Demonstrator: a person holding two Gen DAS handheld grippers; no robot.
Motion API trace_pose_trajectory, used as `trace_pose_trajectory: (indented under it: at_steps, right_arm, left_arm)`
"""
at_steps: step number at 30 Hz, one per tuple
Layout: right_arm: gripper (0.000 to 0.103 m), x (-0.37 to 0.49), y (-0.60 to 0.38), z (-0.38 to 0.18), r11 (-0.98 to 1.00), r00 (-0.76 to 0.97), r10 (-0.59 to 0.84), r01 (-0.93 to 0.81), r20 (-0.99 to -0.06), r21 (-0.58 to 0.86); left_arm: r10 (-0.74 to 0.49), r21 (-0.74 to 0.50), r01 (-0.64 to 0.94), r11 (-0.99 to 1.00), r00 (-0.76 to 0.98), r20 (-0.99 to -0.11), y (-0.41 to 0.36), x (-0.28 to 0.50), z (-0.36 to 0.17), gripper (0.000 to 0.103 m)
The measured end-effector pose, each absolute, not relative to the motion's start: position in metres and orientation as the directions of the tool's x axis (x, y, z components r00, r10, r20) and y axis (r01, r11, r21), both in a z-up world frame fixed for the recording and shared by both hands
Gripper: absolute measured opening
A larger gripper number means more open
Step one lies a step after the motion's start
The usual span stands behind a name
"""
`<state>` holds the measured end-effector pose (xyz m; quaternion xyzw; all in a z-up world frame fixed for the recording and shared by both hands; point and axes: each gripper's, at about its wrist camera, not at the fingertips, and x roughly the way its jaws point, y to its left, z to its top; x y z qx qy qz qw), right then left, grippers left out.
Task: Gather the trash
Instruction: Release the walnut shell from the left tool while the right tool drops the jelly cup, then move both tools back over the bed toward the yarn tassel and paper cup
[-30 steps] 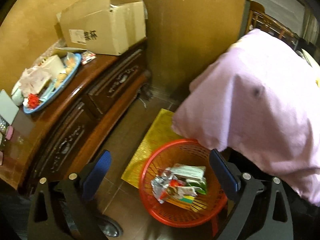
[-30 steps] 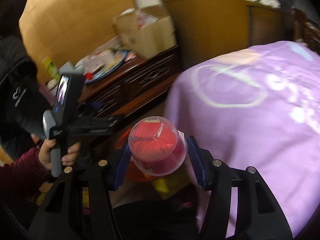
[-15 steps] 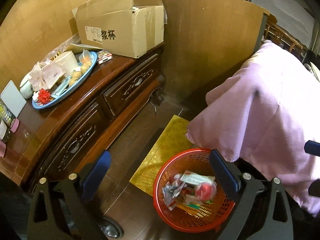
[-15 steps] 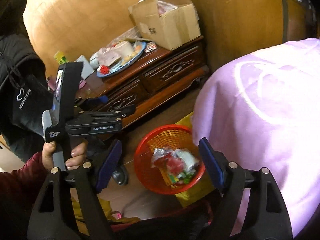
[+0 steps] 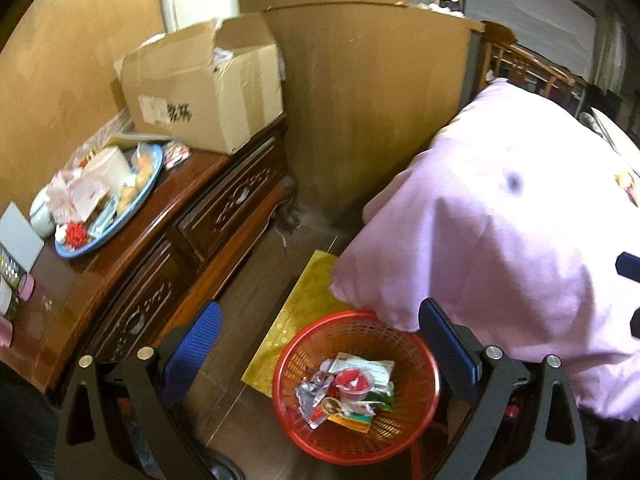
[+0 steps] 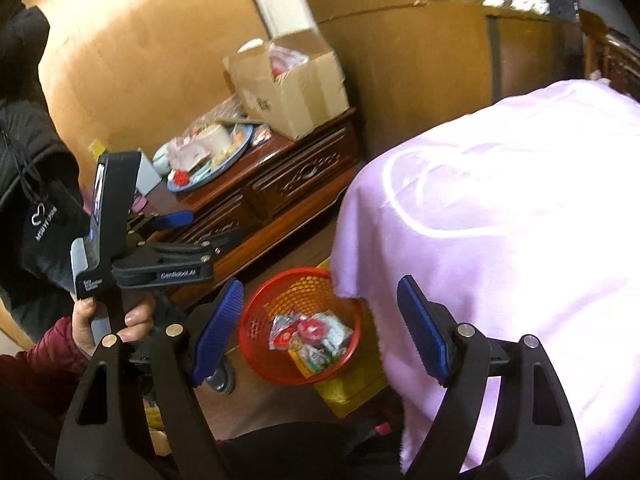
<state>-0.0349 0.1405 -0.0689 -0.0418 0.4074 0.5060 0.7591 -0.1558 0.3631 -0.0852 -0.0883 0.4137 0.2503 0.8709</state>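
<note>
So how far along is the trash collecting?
Done: wrappers and a small red-filled cup lie in the red basket. In hand: nothing; the left hand-held gripper and right hand-held gripper are open and empty. Possibly left: clutter on the blue plate.

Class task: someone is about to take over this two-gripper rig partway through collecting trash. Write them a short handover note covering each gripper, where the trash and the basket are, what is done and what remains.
Left gripper: open, empty, above the floor by the basket.
Right gripper: open, empty, over the basket.
Red basket: on the floor between the wooden cabinet and the pink cloth. It holds the red-filled plastic cup and wrappers.
Done: cup and wrappers are in the basket.
Left: possibly the litter on the blue plate on the cabinet; judge what counts as trash.
</note>
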Motion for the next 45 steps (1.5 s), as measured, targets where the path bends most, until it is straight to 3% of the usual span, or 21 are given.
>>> trace_pose_trajectory:
  at_steps: [17,25,45]
  right_arm:
    - [0.078,-0.021,0.015,-0.034,0.652,0.412,0.722,-0.675,-0.555,0.347]
    - [0.079,-0.004,-0.052,-0.035,0.743,0.528,0.657,-0.573,-0.537,0.345]
    - [0.081,0.097,-0.191,-0.081,0.915,0.684,0.390,-0.213,-0.617,0.342]
  left_arm:
    - [0.292,0.098,-0.313,0.945,0.667,-0.685,0.260,-0.135,-0.034,0.097]
    - [0.238,0.123,-0.214,0.969,0.681,-0.693,0.209,-0.114,-0.031,0.097]
    - [0.066,0.065,-0.026,0.998,0.654,-0.753,0.095,0.036,-0.066,0.097]
